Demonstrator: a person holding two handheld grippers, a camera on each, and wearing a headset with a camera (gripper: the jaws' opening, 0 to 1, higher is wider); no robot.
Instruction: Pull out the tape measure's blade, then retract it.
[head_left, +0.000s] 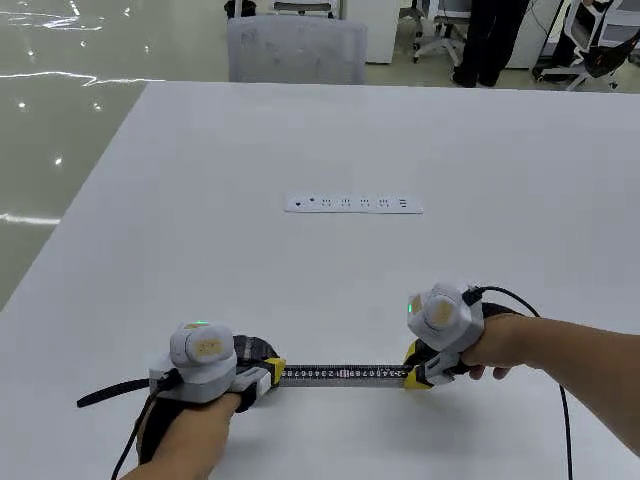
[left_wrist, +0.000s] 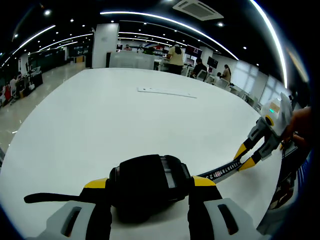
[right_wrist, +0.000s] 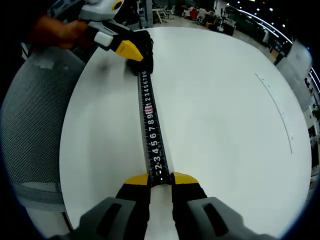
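A white desk (head_left: 400, 130) filled the head view. Near its front edge, left of centre, the left gripper (head_left: 268, 374) had its yellow-tipped jaws closed around the black tape measure (left_wrist: 150, 187), which rested on the desk. The blade (right_wrist: 150, 120) ran flat along the front edge to the right gripper (head_left: 412, 368), whose jaws were pinched almost together on the blade's free end (numbers up to about ten were readable along it). A hand held each gripper. A white socket strip (head_left: 353, 204) lay near the desk's centre, well apart from the tape. A grey chair (head_left: 295, 48) stood at the far edge.
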